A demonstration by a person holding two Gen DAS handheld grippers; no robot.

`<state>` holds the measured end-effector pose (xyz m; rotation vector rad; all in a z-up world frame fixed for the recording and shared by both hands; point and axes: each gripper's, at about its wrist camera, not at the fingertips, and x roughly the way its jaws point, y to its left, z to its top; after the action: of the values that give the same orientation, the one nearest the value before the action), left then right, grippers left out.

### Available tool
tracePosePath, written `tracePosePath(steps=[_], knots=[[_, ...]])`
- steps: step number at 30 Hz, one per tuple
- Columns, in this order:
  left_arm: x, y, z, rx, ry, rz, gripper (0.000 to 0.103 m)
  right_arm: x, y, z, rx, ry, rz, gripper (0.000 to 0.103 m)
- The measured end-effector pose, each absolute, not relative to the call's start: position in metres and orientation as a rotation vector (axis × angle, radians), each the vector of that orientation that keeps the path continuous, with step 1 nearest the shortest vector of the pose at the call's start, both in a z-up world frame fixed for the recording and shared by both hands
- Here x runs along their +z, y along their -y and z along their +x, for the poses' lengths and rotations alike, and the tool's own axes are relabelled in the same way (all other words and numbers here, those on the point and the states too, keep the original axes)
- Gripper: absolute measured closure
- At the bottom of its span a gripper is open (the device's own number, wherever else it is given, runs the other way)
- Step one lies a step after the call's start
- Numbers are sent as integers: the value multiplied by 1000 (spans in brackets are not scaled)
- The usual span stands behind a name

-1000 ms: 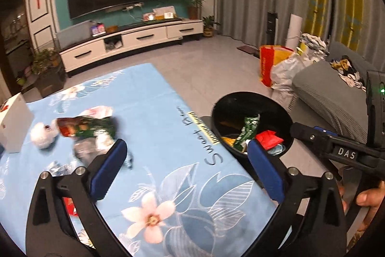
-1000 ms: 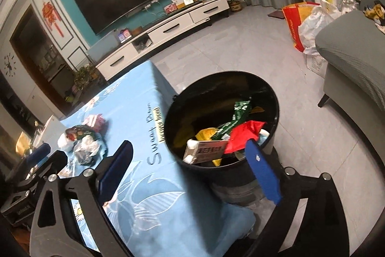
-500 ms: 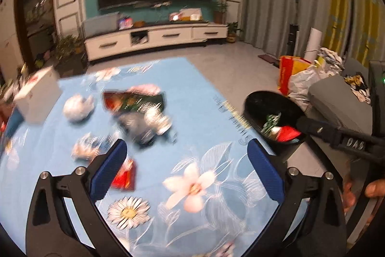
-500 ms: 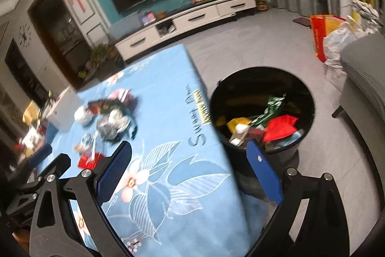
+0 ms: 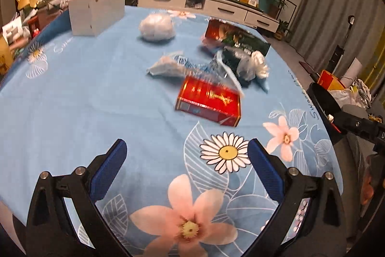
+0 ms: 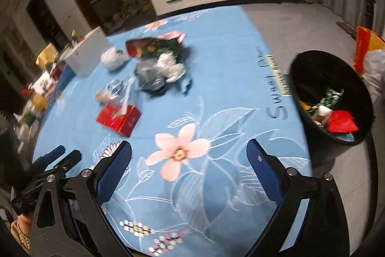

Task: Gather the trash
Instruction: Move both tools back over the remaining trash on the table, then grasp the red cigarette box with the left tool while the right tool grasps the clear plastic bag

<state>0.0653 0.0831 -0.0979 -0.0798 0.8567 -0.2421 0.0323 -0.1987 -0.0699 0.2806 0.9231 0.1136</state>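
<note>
Red carton point(image 5: 208, 101) lies mid-bench among wrappers point(image 5: 243, 62), straight ahead of my left tongs point(image 5: 184, 171); both left and right tongs point(image 6: 189, 171) gape wide, empty, and the black bin point(image 6: 329, 98) waits at the bench's right edge.

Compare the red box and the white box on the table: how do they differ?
The red box is glossy with gold print; the white box is plain. The red box lies flat near the table's middle with clear plastic over one corner, while the white box stands taller at the far edge, uncovered. Both rest on the blue floral cloth.
</note>
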Motion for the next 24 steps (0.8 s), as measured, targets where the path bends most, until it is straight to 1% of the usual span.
tracePosePath(steps=[5,13,18,22,23,24], knots=[[-106,-67,79,-298,-858,-37,3,-77,183,42,142,-949,259,9],[-126,-31,117,-329,-881,69,3,-90,195,53,117,-983,289,9],[-132,-23,135,-322,-875,110,3,-98,200,62,117,-999,303,9],[-140,-20,148,-326,-909,117,3,-103,199,69,126,-1011,303,9],[-139,-22,148,-335,-910,100,4,-104,197,71,132,-1012,300,9],[-138,-24,148,-350,-901,80,9,-103,196,73,137,-1011,300,9]])
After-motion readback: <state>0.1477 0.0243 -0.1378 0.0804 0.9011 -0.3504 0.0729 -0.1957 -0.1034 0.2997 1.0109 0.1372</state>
